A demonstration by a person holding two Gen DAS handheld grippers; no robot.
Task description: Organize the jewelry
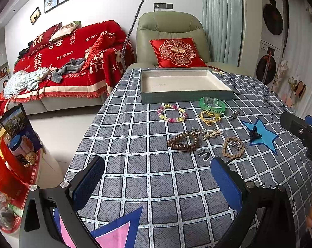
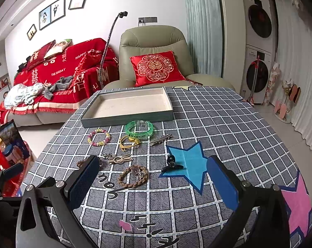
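An empty grey tray (image 1: 184, 98) (image 2: 127, 118) with a cream lining stands at the far side of the checked tablecloth. In front of it lie a beaded bracelet (image 1: 172, 120) (image 2: 98, 144), a green bangle (image 1: 214, 110) (image 2: 139, 135), a yellow cord (image 1: 209, 118) (image 2: 127, 143), a silver clip (image 1: 234, 115) (image 2: 161, 140), a brown coil hair tie (image 1: 176, 144), a braided bracelet (image 1: 226, 153) (image 2: 131, 184) and a black claw clip (image 1: 255, 134) (image 2: 172, 164). My left gripper (image 1: 158, 177) hovers open, short of the coil tie. My right gripper (image 2: 153, 179) is open around the braided bracelet's near side, holding nothing.
A beige hair clip (image 1: 212, 134) (image 2: 119, 159) and a crystal piece (image 1: 199, 130) lie among the jewelry. Behind the table are a green armchair (image 2: 153, 39) and a red-covered sofa (image 1: 69, 62). A cluttered red side table (image 1: 15, 177) stands left.
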